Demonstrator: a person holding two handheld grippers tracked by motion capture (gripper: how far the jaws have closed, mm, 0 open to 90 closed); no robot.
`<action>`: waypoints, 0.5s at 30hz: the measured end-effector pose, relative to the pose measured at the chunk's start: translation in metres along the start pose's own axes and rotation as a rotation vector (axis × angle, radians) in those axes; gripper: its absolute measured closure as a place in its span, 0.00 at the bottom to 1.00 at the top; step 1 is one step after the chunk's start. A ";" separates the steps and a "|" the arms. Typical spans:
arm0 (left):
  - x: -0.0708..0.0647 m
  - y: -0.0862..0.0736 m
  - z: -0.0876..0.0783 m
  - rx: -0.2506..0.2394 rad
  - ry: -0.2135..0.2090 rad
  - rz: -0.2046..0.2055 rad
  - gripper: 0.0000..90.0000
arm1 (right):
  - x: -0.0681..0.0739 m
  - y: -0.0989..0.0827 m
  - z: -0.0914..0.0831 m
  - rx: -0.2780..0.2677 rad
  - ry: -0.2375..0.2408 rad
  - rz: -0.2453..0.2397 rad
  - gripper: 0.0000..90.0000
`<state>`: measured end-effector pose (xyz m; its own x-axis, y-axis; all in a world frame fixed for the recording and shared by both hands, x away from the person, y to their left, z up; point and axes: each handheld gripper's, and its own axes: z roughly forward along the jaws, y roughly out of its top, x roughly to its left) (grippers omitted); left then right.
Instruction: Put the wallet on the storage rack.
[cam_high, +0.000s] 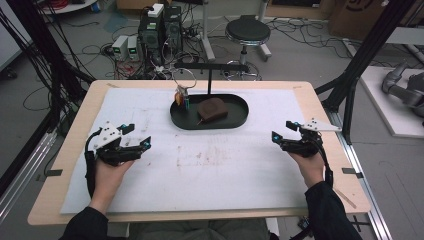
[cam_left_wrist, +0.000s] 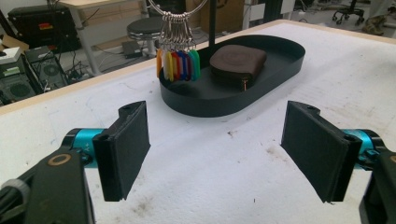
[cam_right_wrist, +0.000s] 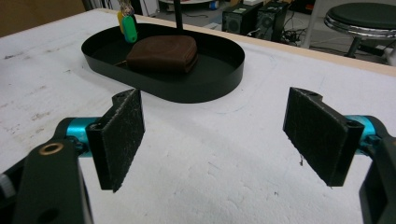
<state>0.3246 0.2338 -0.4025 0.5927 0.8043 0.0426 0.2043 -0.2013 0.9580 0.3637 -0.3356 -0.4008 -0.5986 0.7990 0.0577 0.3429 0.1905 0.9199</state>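
Left tool (cam_high: 135, 136) and right tool (cam_high: 281, 131): both were held released over the white-covered worktop (cam_high: 240, 170), jaws spread wide and nothing between them. Brown leather pouch (cam_left_wrist: 238, 60): it was found lying in the black oval tray (cam_left_wrist: 280, 70), ahead of both tools and well apart from them. Ring of coloured key tags (cam_left_wrist: 178, 64): it was seen hanging at the tray's end, just beside the pouch, ahead of the left tool.

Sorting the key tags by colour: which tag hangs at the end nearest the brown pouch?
The green tag: it hangs last in the row, beside the brown pouch; the orange one is at the far end.
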 end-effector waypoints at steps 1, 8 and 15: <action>0.000 0.000 0.001 0.003 0.003 0.000 0.26 | 0.000 0.000 0.000 -0.001 -0.001 -0.002 0.23; 0.002 -0.002 0.001 0.013 0.012 -0.004 0.26 | 0.000 -0.001 -0.001 0.004 -0.004 -0.002 0.23; 0.002 -0.001 0.002 0.010 0.013 -0.004 0.26 | -0.001 -0.001 -0.002 0.001 -0.008 -0.001 0.23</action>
<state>0.3273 0.2345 -0.4044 0.5820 0.8121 0.0423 0.2147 -0.2036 0.9552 0.3623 -0.3375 -0.4011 -0.5935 0.8030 0.0538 0.3429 0.1919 0.9195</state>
